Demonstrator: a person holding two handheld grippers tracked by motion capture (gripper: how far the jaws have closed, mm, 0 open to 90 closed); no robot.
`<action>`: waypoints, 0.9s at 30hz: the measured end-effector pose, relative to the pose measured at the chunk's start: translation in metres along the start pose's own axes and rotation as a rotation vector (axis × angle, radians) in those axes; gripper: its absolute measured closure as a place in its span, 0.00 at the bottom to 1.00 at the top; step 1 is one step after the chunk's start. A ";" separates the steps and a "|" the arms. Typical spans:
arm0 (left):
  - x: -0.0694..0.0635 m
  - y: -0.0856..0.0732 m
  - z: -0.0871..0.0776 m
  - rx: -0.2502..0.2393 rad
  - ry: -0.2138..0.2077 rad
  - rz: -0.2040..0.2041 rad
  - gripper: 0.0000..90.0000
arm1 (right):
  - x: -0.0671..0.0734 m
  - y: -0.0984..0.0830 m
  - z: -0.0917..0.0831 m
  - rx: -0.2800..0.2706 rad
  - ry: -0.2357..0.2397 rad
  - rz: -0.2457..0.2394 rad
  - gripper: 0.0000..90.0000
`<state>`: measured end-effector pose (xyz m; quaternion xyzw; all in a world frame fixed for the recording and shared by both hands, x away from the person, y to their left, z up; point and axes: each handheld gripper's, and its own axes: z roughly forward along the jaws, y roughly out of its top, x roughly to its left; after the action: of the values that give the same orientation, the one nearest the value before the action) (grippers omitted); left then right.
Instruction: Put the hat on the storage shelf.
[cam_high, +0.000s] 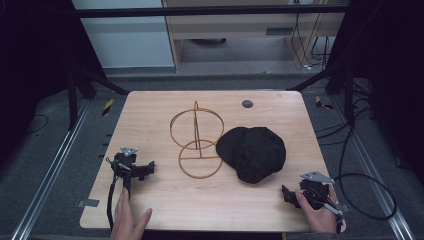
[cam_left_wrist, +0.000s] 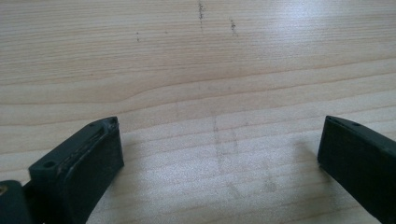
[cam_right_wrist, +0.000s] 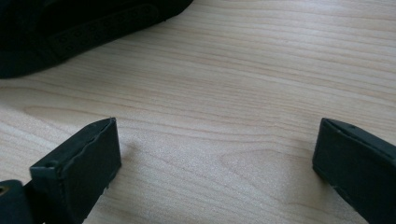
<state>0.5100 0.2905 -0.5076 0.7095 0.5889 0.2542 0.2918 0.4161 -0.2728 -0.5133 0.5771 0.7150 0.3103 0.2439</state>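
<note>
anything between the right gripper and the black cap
Nothing visible. The right gripper has open jaws over bare table, and the black cap lies just ahead of it. The wire stand sits on the cap's far side.

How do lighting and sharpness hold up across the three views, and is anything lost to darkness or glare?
High view: dim, soft; the black cap loses its detail, the wire stand stays readable. Left gripper view: sharp wood grain on the table, pale glare top right. Right gripper view: the cap is a dark mass, the near jaws slightly soft.
</note>
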 end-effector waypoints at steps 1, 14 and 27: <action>0.000 0.000 0.000 0.000 0.000 0.000 0.00 | 0.000 0.000 0.000 0.001 0.002 0.000 0.01; -0.001 -0.001 -0.001 0.000 0.004 -0.004 0.00 | 0.006 0.018 -0.012 0.036 0.054 -0.073 0.08; 0.000 0.000 0.000 0.002 -0.001 -0.001 0.00 | 0.022 0.087 -0.052 0.090 0.171 -0.265 0.11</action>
<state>0.5098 0.2908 -0.5075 0.7096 0.5894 0.2534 0.2914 0.4338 -0.2475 -0.4144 0.4597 0.8161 0.2911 0.1950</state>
